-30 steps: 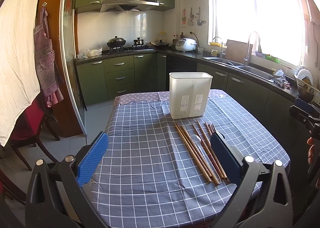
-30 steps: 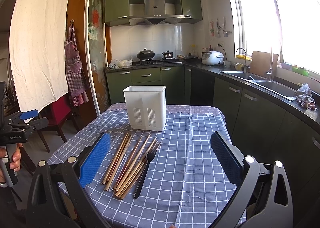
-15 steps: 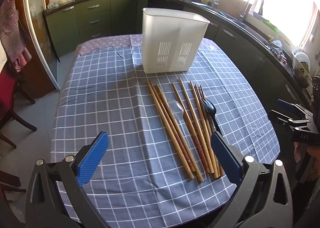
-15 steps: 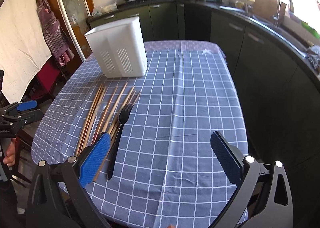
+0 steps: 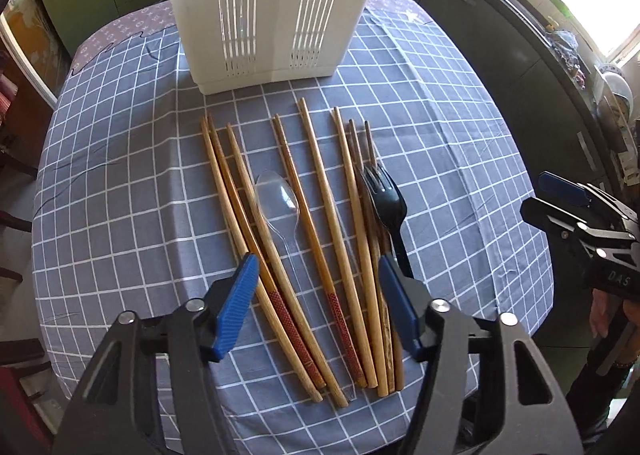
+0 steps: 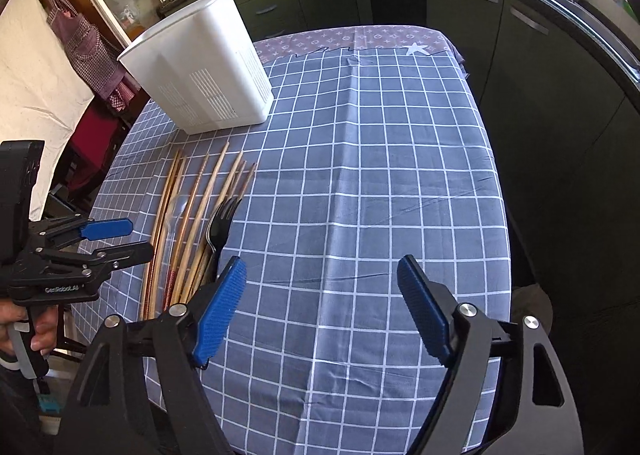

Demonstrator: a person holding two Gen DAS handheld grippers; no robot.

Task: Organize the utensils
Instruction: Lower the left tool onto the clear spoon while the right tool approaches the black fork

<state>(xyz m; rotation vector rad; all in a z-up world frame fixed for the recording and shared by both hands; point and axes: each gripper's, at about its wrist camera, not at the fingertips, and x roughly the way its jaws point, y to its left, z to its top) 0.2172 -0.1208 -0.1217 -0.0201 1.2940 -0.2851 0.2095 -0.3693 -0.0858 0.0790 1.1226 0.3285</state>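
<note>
Looking down from both wrists, we see a table under a blue checked tablecloth (image 5: 120,183), with dark green kitchen cabinets (image 6: 520,67) running along the far side and the right. At the far end of the cloth stands a white slotted utensil holder (image 5: 272,7), upright, its top out of the left view; from the right wrist we see it open at the top, but not what is in it.

Just in front of the holder lie the wooden chopsticks (image 5: 320,191), fanned in a loose row with their thin tips toward it and their thick ends toward us. Two of them carry red patterned bands near the handle end. A black plastic fork (image 5: 386,199) rests on the right side of the row, over some of the sticks, tines toward the holder. A clear plastic spoon (image 5: 278,195) lies among the sticks left of centre, bowl toward the holder.

Our left gripper (image 5: 316,303) hangs over the near ends of the chopsticks; its jaws are closing, several sticks lie below the gap, and the blue pads touch none of them. Our right gripper (image 6: 320,307) is over bare cloth just right of the fork handle, jaws also closing with nothing between them.
</note>
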